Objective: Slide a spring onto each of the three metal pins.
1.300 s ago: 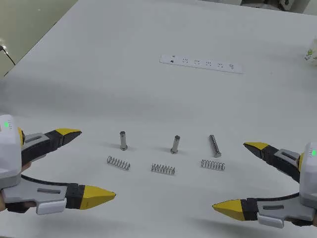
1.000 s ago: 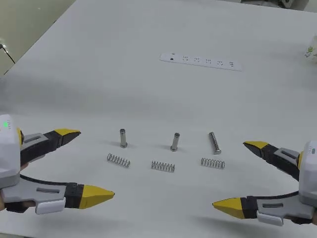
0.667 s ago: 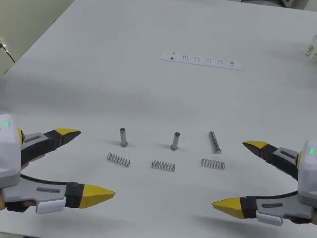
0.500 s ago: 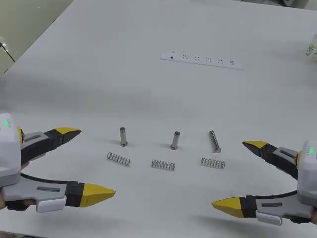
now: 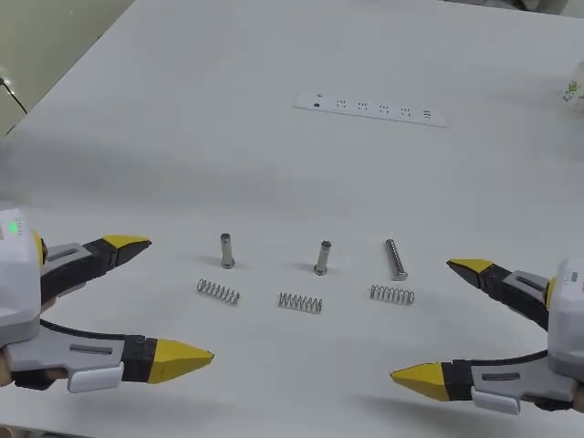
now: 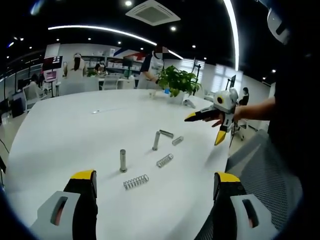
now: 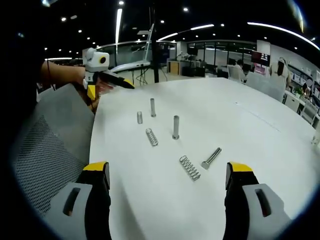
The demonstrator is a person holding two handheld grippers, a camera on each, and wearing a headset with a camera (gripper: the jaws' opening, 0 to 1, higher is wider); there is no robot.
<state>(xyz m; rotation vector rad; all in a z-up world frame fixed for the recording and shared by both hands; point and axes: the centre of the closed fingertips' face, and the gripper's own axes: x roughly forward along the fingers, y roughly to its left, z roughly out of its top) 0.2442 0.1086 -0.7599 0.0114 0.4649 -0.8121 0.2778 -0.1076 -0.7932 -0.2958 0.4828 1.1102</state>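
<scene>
left claw (image 5: 179,299) wide | right claw (image 5: 421,319) wide | left pin (image 5: 226,251), middle pin (image 5: 323,258) upright | right pin (image 5: 395,259) flat, head nearward | springs (image 5: 300,303) crosswise

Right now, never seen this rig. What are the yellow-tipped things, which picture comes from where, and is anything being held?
There is no robot here: a person holds a two-jaw hand tool in each hand. The head view comes from a headset camera looking down at the white table. The left gripper and right gripper enter it from the bottom corners. The two round pictures come from a fisheye camera on each gripper, looking out between its own yellow-tipped jaws. Each one also catches the other gripper across the table.

Three metal pins are on the table: the left pin and middle pin stand upright, and the right pin lies on its side. In front of each lies a loose spring: left spring, middle spring, right spring. Farther back is a white power strip.

Both grippers are open and hold nothing. No spring is on a pin yet.
</scene>
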